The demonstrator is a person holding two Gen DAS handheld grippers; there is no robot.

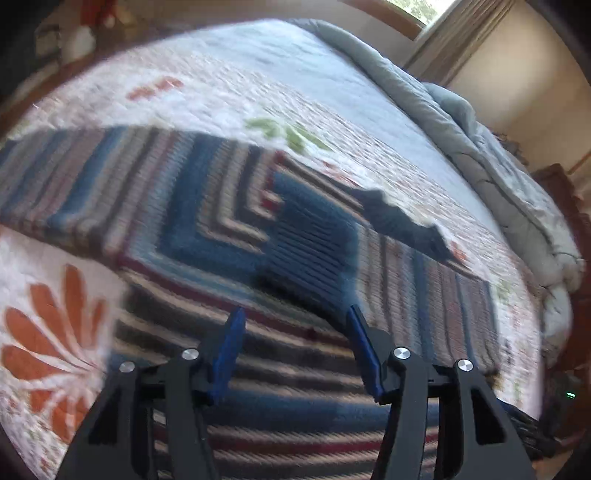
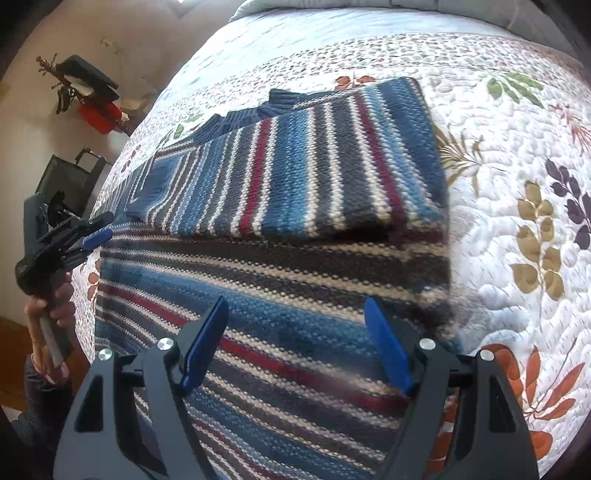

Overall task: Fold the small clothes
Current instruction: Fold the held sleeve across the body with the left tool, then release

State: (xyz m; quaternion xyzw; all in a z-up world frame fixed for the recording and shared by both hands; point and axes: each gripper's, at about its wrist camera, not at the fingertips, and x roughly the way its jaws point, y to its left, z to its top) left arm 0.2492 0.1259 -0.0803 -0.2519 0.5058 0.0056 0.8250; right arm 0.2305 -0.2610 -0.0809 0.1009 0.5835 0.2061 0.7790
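- Daylight comes in through a window (image 1: 413, 7) at the top of the left view and washes the pale quilt (image 2: 498, 122) bright.
- The left view is smeared by motion blur; the sweater's (image 1: 229, 206) stripes streak.
- The right view is sharper.
- Both bend strongly at their dark round edges.

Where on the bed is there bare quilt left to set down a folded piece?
Free: the floral quilt right of the striped sweater, and the band beyond its collar up to the rolled grey comforter. A smaller patch lies left of the sweater by the orange flower. Crowded: the middle, under both open grippers, right and left.
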